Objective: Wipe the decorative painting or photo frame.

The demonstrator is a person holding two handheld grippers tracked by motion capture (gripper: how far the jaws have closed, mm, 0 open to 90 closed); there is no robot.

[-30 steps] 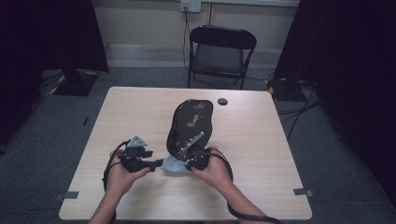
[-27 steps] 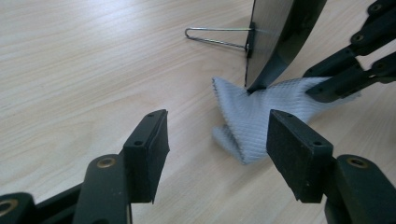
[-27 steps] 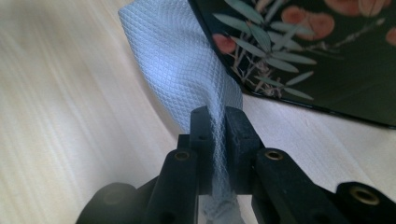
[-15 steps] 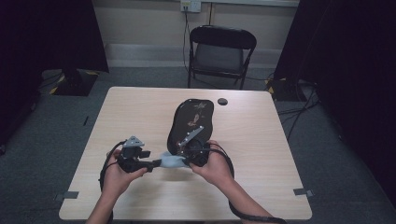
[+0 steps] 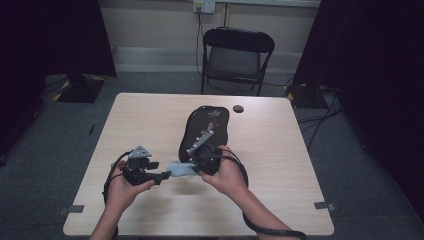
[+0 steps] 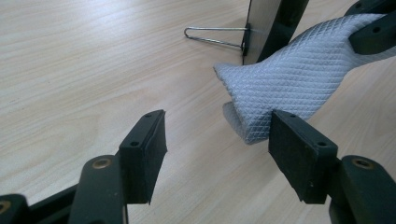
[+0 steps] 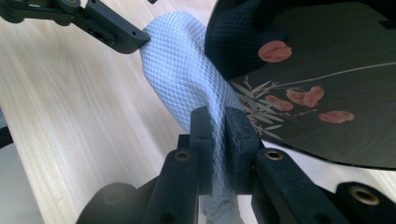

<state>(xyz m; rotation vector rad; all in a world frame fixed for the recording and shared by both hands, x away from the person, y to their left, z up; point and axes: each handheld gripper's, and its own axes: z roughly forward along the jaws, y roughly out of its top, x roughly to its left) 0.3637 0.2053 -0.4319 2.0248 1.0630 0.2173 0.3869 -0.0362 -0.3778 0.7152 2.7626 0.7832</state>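
The right tool (image 7: 217, 135) pinches a pale cloth (image 7: 180, 74) tight between its jaws, beside a black tray (image 7: 327, 93) painted with flowers. The left tool (image 6: 217, 149) stands wide; its jaws have just been opening, the cloth's free end touching one pad but unclamped. The cloth hangs between both tools above the counter (image 5: 150, 120).

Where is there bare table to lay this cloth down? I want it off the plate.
Bare wood lies left of the plate out to the table edge, and right of it too. It is crowded where the left gripper, cloth and right gripper meet.
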